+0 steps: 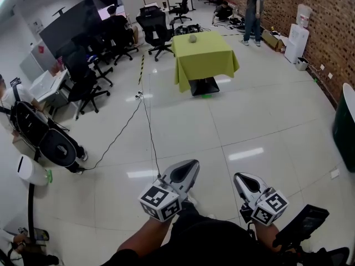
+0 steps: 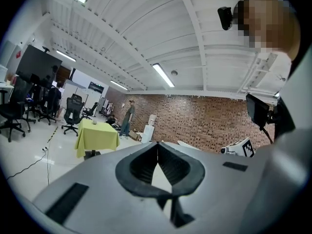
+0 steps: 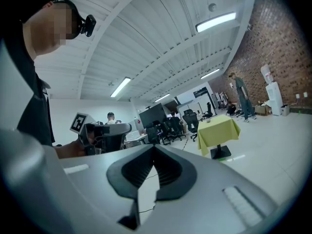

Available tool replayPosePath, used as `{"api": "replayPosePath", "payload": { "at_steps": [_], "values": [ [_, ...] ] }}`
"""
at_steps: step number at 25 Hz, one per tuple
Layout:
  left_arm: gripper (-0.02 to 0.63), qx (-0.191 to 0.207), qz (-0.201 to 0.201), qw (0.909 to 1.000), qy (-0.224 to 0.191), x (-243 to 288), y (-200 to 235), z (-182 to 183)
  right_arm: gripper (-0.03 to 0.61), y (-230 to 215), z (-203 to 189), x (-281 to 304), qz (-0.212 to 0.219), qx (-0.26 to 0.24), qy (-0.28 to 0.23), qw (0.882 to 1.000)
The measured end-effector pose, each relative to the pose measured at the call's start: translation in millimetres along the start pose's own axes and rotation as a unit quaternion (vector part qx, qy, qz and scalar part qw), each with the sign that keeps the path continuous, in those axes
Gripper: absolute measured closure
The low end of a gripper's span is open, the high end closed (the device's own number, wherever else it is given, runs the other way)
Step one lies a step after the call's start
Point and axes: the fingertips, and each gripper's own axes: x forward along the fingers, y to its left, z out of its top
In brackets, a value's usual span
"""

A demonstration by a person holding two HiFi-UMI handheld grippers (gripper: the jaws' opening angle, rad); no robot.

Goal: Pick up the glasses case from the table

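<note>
The glasses case (image 1: 192, 38) is a small greyish lump on a table with a yellow-green cloth (image 1: 204, 60), far across the tiled floor. Both grippers are held close to my body, well short of the table. My left gripper (image 1: 191, 164) points level toward it with its jaws shut and nothing between them. My right gripper (image 1: 239, 177) is beside it, also shut and empty. The left gripper view shows its jaws (image 2: 157, 144) closed and the table (image 2: 96, 135) far off at left. In the right gripper view the closed jaws (image 3: 154, 147) frame the table (image 3: 218, 130) at right.
Black office chairs (image 1: 154, 29) stand behind and left of the table. A cable (image 1: 148, 132) runs along the floor toward me. A person (image 1: 254, 7) stands by the brick wall near a water dispenser (image 1: 297, 37). Black equipment (image 1: 47, 137) and a white bin (image 1: 30, 170) sit at left.
</note>
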Motion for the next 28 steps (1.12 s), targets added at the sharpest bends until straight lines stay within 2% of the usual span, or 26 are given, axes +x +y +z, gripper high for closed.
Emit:
{"api": "replayPosePath", "payload": {
  "at_steps": [15,28],
  "values": [
    [0.606,-0.005,0.005,0.9999,-0.015,21.7,49.4,16.7,0.577,-21.7,13.7,46.3,0.0,-0.013,0.005,1.0],
    [0.606,-0.012,0.018,0.9996,-0.017,54.4,118.8,37.6,0.577,-55.4,35.1,119.5,0.011,-0.016,0.014,1.0]
  ]
}}
